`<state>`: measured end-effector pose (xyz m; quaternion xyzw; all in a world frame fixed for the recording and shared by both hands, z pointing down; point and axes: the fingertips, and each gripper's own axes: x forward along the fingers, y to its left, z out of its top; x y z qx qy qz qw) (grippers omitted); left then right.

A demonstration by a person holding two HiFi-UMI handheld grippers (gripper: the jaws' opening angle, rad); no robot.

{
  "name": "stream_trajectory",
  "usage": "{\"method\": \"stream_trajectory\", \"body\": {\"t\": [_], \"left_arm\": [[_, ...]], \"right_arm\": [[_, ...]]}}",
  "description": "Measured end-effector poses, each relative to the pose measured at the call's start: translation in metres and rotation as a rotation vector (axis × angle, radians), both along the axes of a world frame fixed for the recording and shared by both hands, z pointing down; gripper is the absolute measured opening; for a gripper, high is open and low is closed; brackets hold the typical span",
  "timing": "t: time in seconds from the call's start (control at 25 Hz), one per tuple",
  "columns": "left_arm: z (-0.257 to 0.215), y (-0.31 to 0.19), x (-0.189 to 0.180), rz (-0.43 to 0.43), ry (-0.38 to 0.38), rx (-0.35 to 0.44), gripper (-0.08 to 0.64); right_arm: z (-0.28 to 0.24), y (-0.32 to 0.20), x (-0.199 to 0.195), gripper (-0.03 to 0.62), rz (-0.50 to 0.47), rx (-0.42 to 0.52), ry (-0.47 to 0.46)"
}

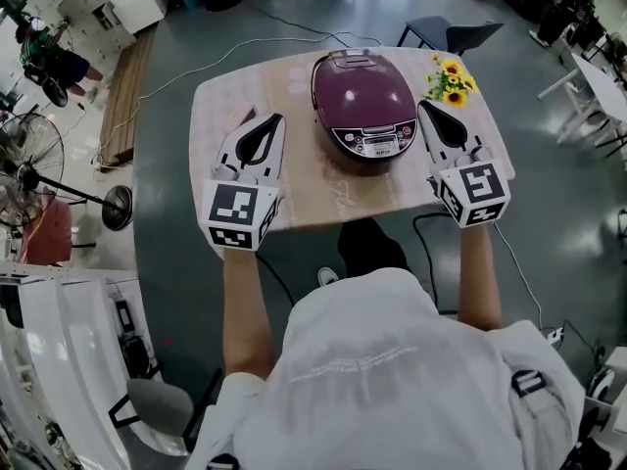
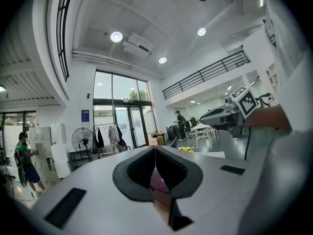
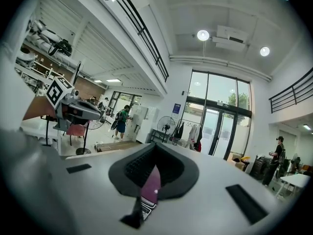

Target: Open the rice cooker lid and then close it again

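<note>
A purple rice cooker [image 1: 363, 108] with its lid down and a silver control panel at its front stands on the pale wooden table [image 1: 304, 199]. My left gripper [image 1: 268, 123] hovers to its left, jaws shut and empty, apart from the cooker. My right gripper [image 1: 427, 109] hovers to its right, likewise shut and empty. In the left gripper view a sliver of the purple cooker [image 2: 158, 182] shows behind the shut jaws, and the right gripper [image 2: 226, 115] appears opposite. In the right gripper view the cooker [image 3: 149, 189] peeks between the jaws, with the left gripper [image 3: 73, 109] across from it.
A bunch of yellow flowers [image 1: 451, 80] sits at the table's far right corner, close to my right gripper. A floor fan [image 1: 29, 164] stands to the left, a dark chair [image 1: 451, 33] behind the table. Cables run across the grey floor.
</note>
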<state>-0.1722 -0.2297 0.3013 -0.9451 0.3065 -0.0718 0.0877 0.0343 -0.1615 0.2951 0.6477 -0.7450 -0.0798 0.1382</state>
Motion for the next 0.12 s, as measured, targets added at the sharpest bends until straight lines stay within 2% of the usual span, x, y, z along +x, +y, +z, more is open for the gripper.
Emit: {"method": "stream_trajectory", "body": {"t": [0.12], "left_arm": [[0.0007,0.0005,0.0034,0.005,-0.005,0.004,0.017]], "right_arm": [[0.0015,-0.0005,0.0047,0.026,0.004,0.004,-0.005]]}}
